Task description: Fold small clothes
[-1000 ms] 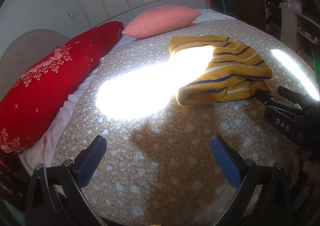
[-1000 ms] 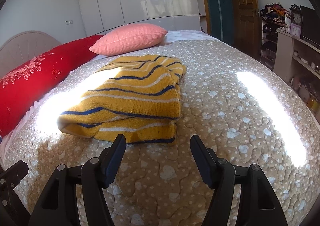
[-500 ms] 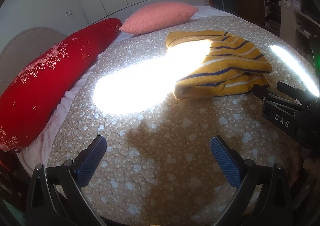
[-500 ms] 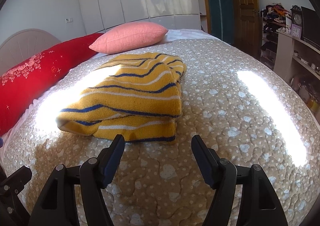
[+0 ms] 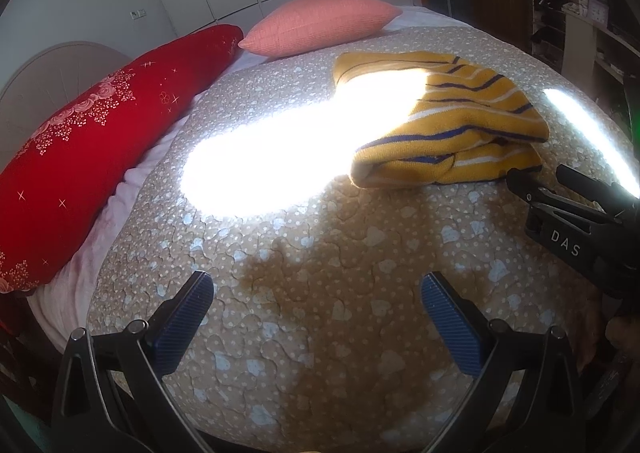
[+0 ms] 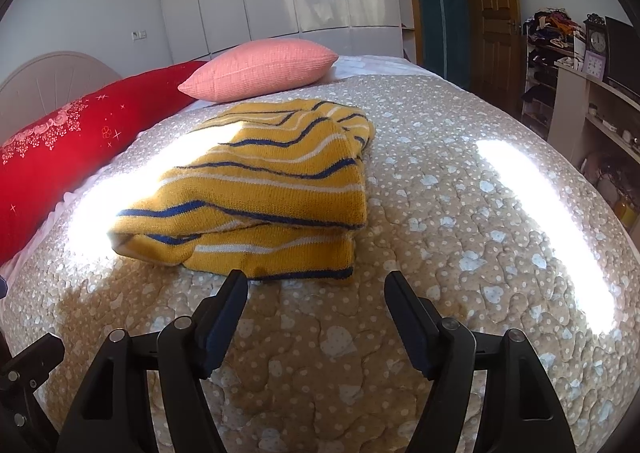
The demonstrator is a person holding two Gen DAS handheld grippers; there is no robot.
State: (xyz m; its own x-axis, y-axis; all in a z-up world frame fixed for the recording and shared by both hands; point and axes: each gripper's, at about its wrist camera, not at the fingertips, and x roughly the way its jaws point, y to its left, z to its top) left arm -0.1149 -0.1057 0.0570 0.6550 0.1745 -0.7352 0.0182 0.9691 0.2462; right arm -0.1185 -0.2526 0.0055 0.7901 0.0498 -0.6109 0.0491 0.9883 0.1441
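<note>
A yellow knit sweater with blue and white stripes (image 6: pixel 264 189) lies folded in a stack on the beige quilted bed (image 6: pixel 440 221). It also shows in the left wrist view (image 5: pixel 448 133), partly washed out by a sun patch. My right gripper (image 6: pixel 316 285) is open and empty, just short of the sweater's near edge; it shows in the left wrist view (image 5: pixel 540 181). My left gripper (image 5: pixel 316 293) is open and empty above bare quilt, well left of the sweater.
A long red bolster (image 5: pixel 80 141) lies along the left side. A pink pillow (image 6: pixel 260 69) sits behind the sweater. White wardrobes and a wooden door (image 6: pixel 496 25) stand behind. Cluttered shelves (image 6: pixel 580 85) stand to the right of the bed.
Both grippers have drawn back slightly toward the bed's near edge. The sweater has not moved. Both stay open.
</note>
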